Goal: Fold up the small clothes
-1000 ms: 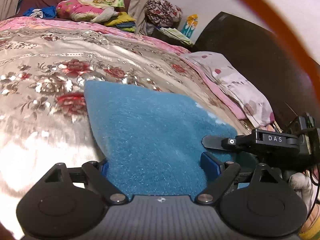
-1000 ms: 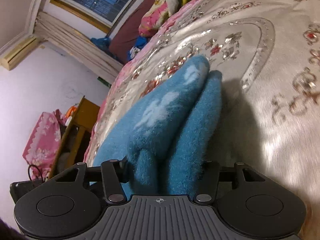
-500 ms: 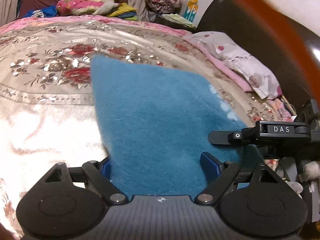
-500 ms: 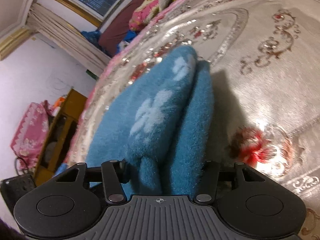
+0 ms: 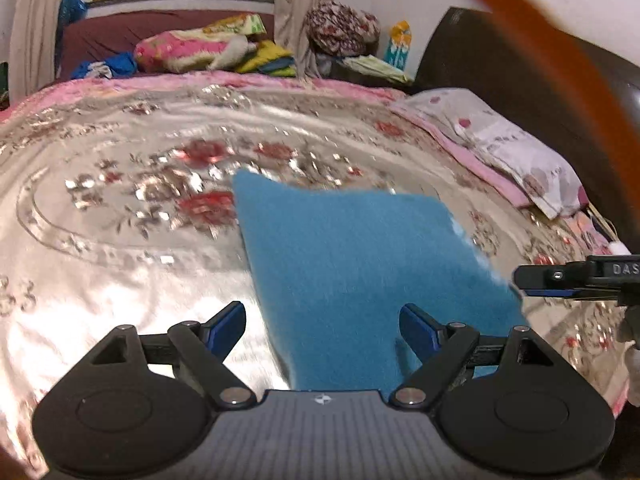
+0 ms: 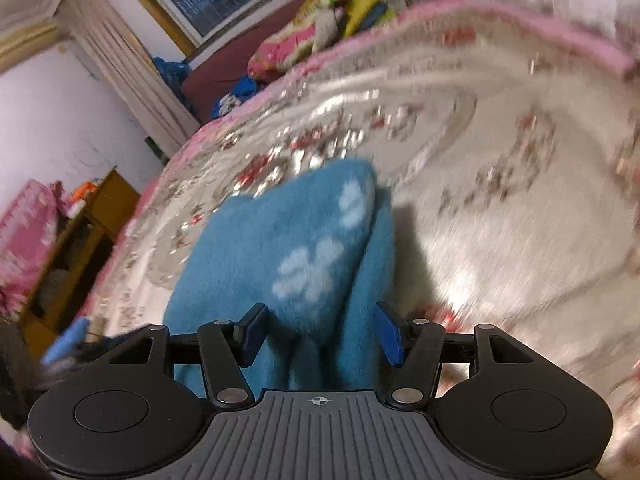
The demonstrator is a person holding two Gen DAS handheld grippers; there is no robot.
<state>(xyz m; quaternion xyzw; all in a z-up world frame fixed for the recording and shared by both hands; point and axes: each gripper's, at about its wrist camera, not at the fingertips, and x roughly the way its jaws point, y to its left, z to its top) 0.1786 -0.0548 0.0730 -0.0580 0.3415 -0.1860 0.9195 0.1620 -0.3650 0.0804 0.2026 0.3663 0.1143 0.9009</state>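
A small fuzzy blue garment [image 5: 360, 264] with pale flower prints lies folded on the floral bedspread [image 5: 120, 208]. My left gripper [image 5: 322, 322] is open, its blue pads spread either side of the garment's near edge. My right gripper [image 6: 316, 330] is open too, with the doubled blue cloth [image 6: 288, 248] lying between its pads. The right gripper also shows at the right edge of the left wrist view [image 5: 576, 278], at the garment's right corner.
A pillow [image 5: 500, 148] lies along the dark headboard [image 5: 520, 68] on the right. Piled bedding and clothes [image 5: 208, 46] sit at the far side under the window. A wooden cabinet [image 6: 76, 232] stands beside the bed.
Both grippers have opened and let go of the blue garment, which now rests on the bedspread. Both have drawn back a little; the right gripper has moved away to the right.
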